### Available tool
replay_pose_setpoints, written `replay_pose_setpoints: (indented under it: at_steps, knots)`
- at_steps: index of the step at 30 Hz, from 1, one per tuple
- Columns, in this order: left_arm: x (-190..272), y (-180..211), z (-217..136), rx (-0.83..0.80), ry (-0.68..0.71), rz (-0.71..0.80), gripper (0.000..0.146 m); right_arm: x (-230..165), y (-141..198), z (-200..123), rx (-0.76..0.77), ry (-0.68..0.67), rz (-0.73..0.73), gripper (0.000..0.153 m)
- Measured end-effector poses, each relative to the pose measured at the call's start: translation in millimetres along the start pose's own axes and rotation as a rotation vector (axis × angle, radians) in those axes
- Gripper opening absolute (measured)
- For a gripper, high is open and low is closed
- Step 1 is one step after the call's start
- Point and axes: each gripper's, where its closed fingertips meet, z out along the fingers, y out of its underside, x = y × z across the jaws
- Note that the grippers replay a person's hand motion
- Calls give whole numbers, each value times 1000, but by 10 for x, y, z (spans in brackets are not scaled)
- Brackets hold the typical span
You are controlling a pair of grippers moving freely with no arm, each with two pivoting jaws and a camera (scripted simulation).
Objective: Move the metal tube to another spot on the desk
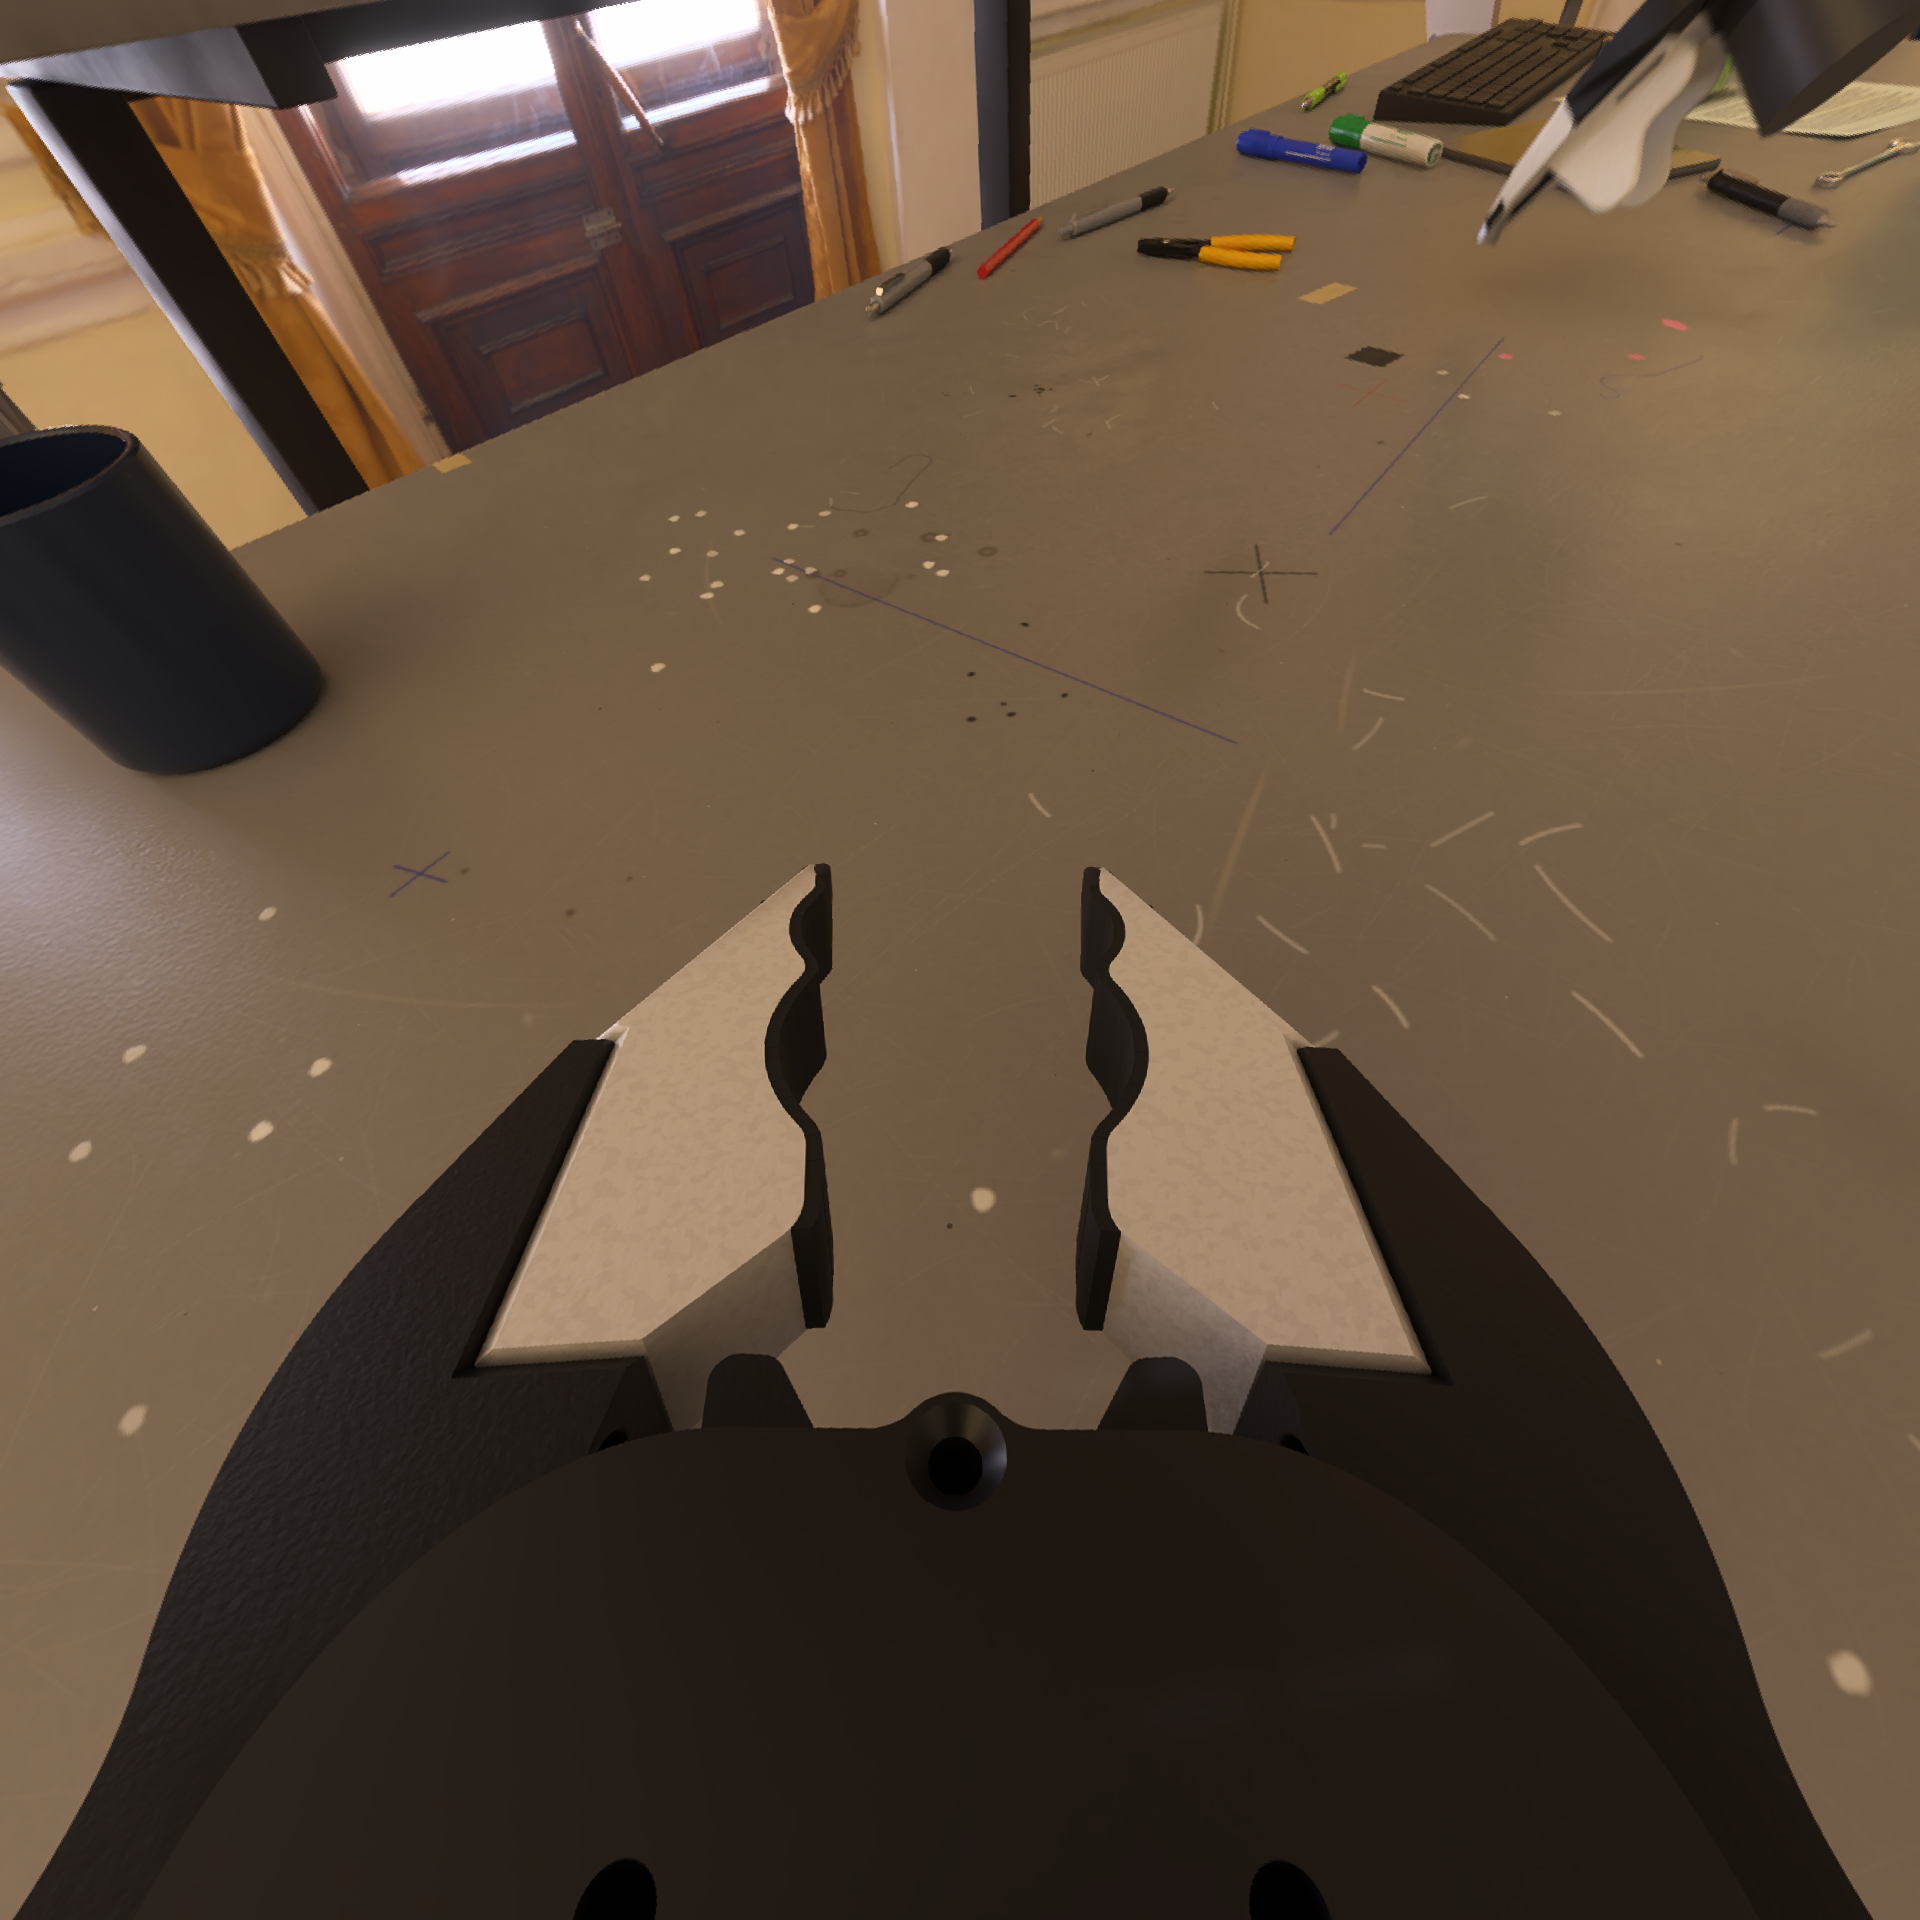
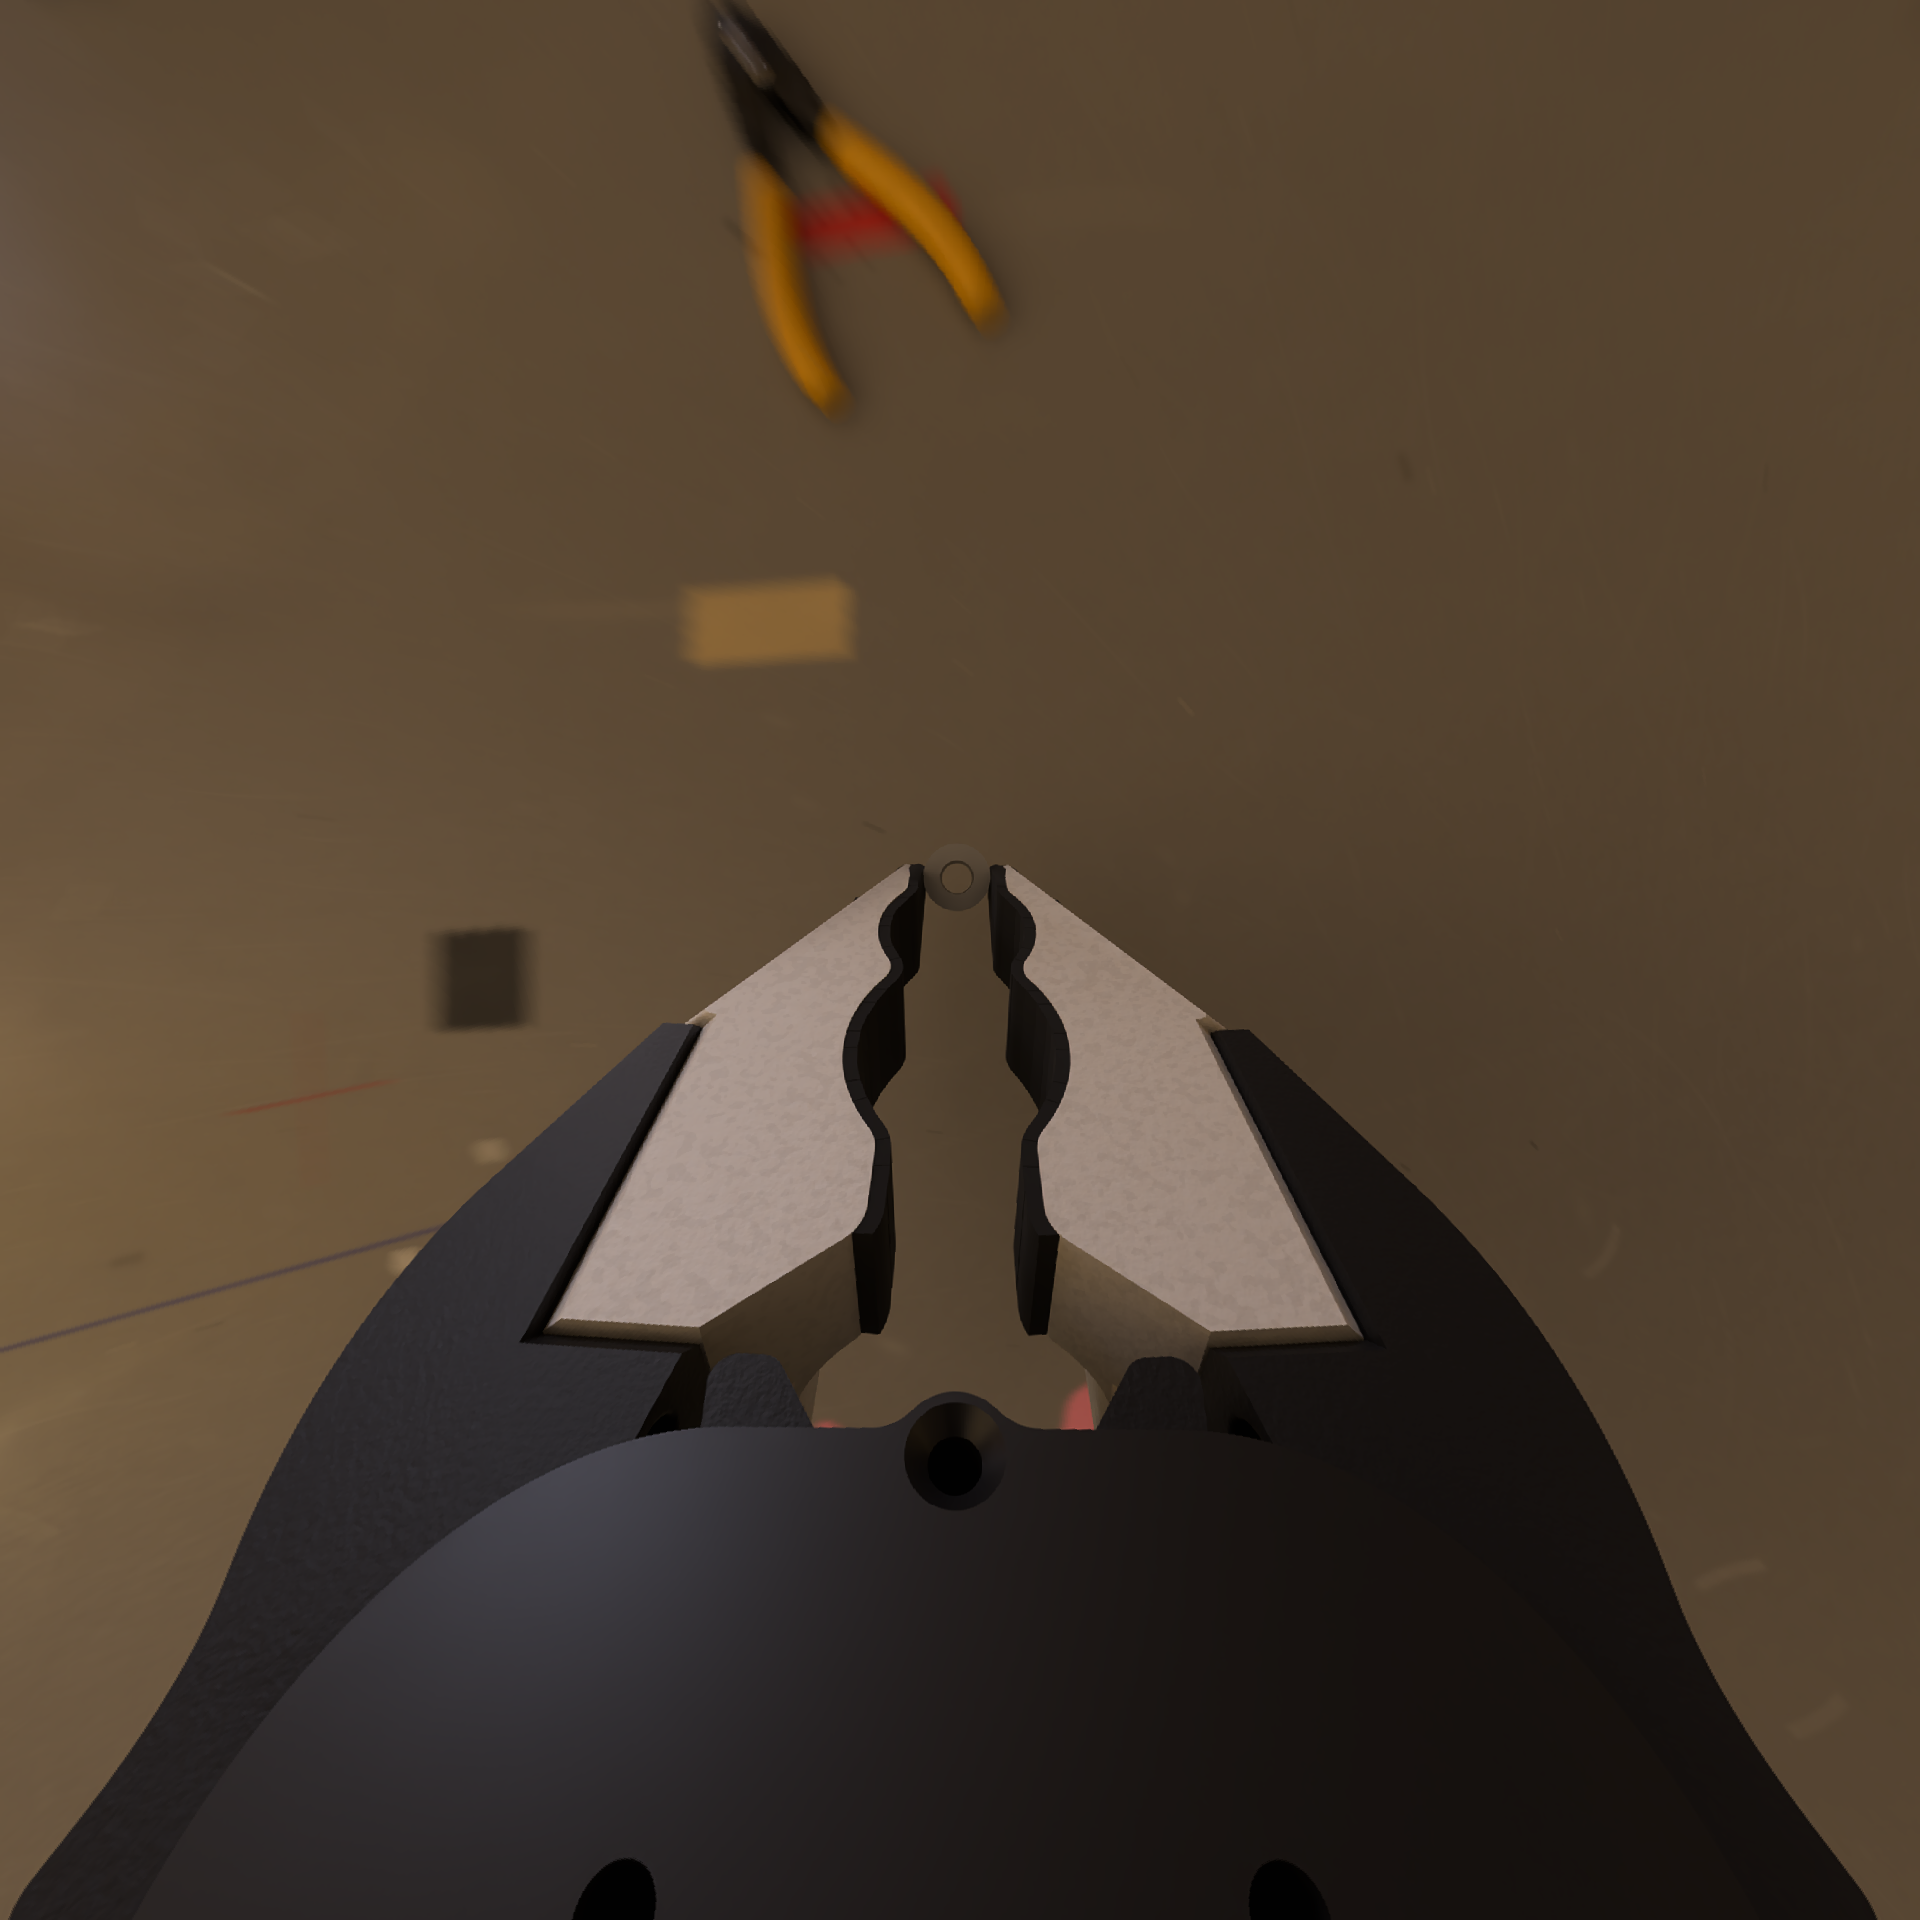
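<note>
Right wrist view: right gripper [image 2: 957, 879] nearly closed, its tips pinching a small round grey ring-shaped end, which I take for the metal tube [image 2: 957, 881] seen end-on. So the tube's long axis runs along the camera line, away from the gripper toward the desk [image 2: 1455, 623] below; its length is hidden behind its own end. Beyond the tips the blurred desk shows a dark square patch [image 2: 480, 977], a tan tape patch [image 2: 769, 621], then yellow-handled pliers [image 2: 862, 239] farthest up.

Left wrist view: left gripper [image 1: 956, 883] is moderately open, nothing between the fingers, hovering over scuffed desk. A dark cup [image 1: 135, 613] sits off to its left, pens and pliers far across the desk, a keyboard [image 1: 1496, 68] at the back. The right gripper appears top right, tips pointing down above the desk, well apart from the left one.

Judgement: the right gripper alone has the tube; the next move is a carry and a lowering along the tube's axis, and a tilt could make it slip.
</note>
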Motion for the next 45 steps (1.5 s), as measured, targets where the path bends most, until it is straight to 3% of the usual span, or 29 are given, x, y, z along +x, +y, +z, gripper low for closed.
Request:
replay_pose_setpoints:
  at_steps: [3,6,8,10,14,16,19,33,35,39,45]
  knots:
    - [-8,19,11,-5,-1,-5,48,-575,-355,-568,266,-143,-52,12]
    - [-9,54,31,-18,1,-9,47,-1578,-372,-1338,468,-348,-257,12]
    - [7,49,30,-18,4,-1,47,-2367,-17,-1698,484,-524,-487,12]
    - [27,26,22,-11,6,10,47,-3026,535,-1822,410,-671,-714,12]
    - [53,1,13,-6,8,26,48,-3708,1614,-1515,149,-811,-956,12]
    - [64,-8,10,-3,7,34,47,-3785,1935,-1292,48,-809,-1010,12]
    - [80,-14,11,-2,8,41,47,-3778,2119,-1117,-24,-792,-1019,12]
    - [179,23,67,-24,34,73,47,-3674,2230,-936,-58,-711,-1116,12]
    - [200,28,78,-25,37,81,47,-3661,2217,-921,-44,-719,-1113,27]
    - [214,53,100,-32,39,82,47,-3739,2040,-1044,85,-788,-1053,38]
    - [215,63,115,-26,38,83,46,-3948,1625,-1344,502,-887,-932,42]
